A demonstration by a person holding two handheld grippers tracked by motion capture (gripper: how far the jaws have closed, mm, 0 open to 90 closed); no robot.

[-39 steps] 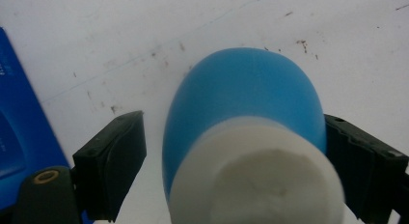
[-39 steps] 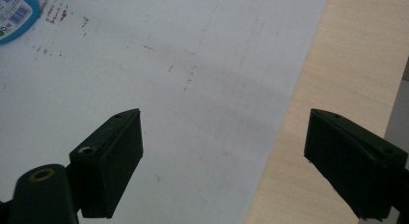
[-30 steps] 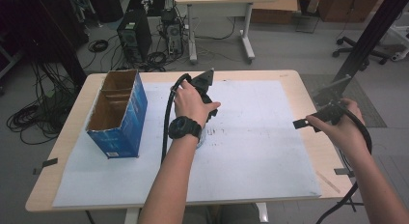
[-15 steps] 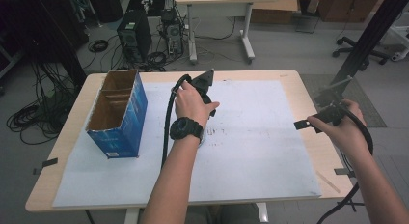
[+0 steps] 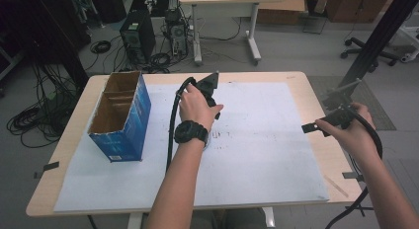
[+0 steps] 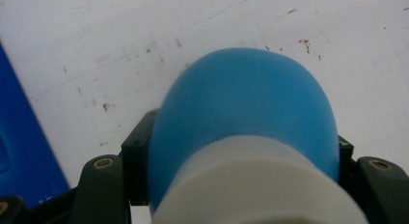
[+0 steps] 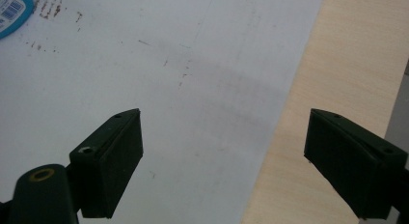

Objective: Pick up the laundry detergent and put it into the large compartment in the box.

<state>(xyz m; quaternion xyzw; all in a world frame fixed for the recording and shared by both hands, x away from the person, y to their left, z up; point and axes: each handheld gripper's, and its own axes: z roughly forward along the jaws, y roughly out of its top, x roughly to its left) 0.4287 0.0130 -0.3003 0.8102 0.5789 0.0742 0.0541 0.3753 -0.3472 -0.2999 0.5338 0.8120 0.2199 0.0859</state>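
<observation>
My left gripper (image 5: 210,86) sits just above the middle of the high view, over the white paper sheet (image 5: 257,140) that covers most of the table (image 5: 316,91), and its own view shows its jaws closed on a blue-and-white object (image 6: 246,122): a rounded blue body with a white band nearest the camera, which I take to be a bottle or a similar container, though I cannot tell which end is which. That object takes up the centre and lower half of the left gripper view, held above the marked paper, with a strip of blue at the left edge that is probably the blue cardboard box (image 5: 121,118). In the high view the box stands open-topped at centre left, well apart from the gripper, and what I can see of its compartments looks empty. My right gripper (image 5: 316,126) hovers at the right edge of the sheet, its jaws spread wide with nothing between them, paper and bare wood under it. I judge the pick-up done and the carrying part in hand. What is left, if the box is the goal, is moving the object over it and letting go.
</observation>
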